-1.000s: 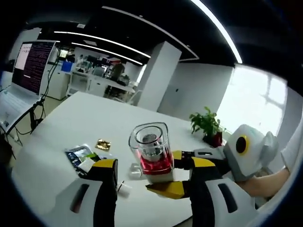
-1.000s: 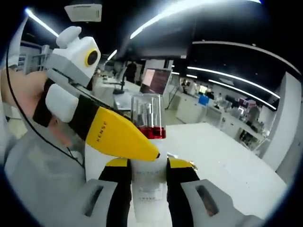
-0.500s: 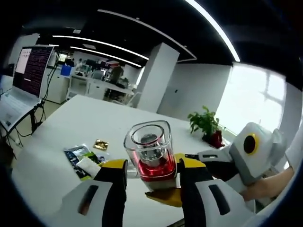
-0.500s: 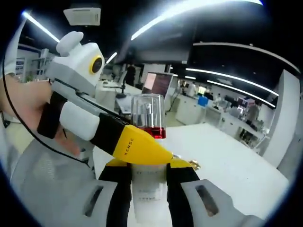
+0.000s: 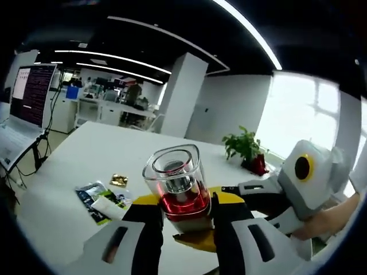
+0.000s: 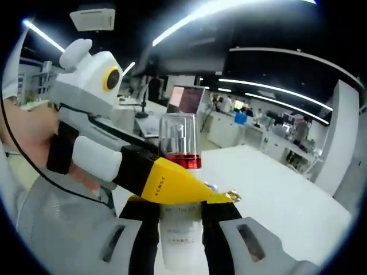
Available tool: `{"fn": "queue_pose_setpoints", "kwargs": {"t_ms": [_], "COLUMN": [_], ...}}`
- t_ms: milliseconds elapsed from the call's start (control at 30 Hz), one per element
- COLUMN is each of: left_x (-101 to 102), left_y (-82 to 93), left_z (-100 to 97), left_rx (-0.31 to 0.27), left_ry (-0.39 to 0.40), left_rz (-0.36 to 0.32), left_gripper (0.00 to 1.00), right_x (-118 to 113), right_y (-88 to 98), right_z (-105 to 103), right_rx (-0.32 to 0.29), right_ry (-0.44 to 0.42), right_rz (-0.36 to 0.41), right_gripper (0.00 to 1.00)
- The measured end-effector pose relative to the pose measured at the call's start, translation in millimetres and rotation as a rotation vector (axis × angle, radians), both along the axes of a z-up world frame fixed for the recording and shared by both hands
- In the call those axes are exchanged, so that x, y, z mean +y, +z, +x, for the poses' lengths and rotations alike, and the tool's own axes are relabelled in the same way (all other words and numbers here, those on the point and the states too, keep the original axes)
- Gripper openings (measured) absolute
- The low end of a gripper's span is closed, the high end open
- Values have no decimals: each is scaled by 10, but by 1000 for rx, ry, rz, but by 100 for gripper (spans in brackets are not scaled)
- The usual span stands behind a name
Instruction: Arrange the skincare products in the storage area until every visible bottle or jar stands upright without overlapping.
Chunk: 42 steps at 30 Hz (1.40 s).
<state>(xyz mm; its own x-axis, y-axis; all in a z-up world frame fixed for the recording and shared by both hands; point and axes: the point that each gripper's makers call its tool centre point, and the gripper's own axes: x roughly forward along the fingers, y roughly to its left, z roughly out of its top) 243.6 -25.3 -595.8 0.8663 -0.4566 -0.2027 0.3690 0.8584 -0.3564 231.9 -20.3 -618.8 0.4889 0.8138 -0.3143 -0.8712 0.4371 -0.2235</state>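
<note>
White plastic forms the body of the tall skincare bottle [image 6: 179,226], which has a red collar and a clear square cap [image 5: 174,172] over a metal pump. It is lifted off the white surface [image 5: 86,154], between both tools. In the right gripper view, the right gripper [image 6: 180,215] has its black, yellow-tipped jaws clenched on the bottle's white body, one on either side, with the bottle upright in that view. The left gripper [image 6: 221,197] comes in from the left there, its yellow jaw lying across the bottle just below the red collar.

In the left gripper view, the left gripper [image 5: 182,206] has its jaws set against either side of the bottle's upper part at the red collar, grasping it. The cap points toward the camera. The right gripper [image 5: 200,240] enters from the right, held by a hand at the edge, its yellow jaw under the bottle.

On the surface to the left lie a white tube [image 5: 109,207] resting on dark printed sachets [image 5: 92,193], and just beyond them a small gold foil packet [image 5: 119,180]. A green potted plant in a red pot [image 5: 245,150] stands at the far right edge. A laptop with a lit screen [image 5: 31,94] sits at far left.
</note>
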Motion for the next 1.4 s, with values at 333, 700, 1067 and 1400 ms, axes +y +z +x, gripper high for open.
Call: {"fn": "queue_pose_setpoints", "kwargs": {"t_ms": [333, 700, 1067, 1400], "left_x": [53, 119, -128, -502], "left_y": [-86, -77, 77, 24], "left_z": [69, -28, -378, -442], "left_rx": [80, 69, -33, -123], "left_ry": [-175, -432, -725, -818], "left_rz": [-66, -130, -36, 86], "left_gripper": [25, 25, 25, 25], "right_x": [149, 252, 245, -47], "right_y": [-105, -87, -13, -71], "right_z": [60, -60, -426, -465], "right_rx": [169, 436, 515, 331], "right_ry": [-22, 196, 506, 515], "right_rz": [54, 177, 158, 117], "right_gripper": [29, 32, 31, 30]}}
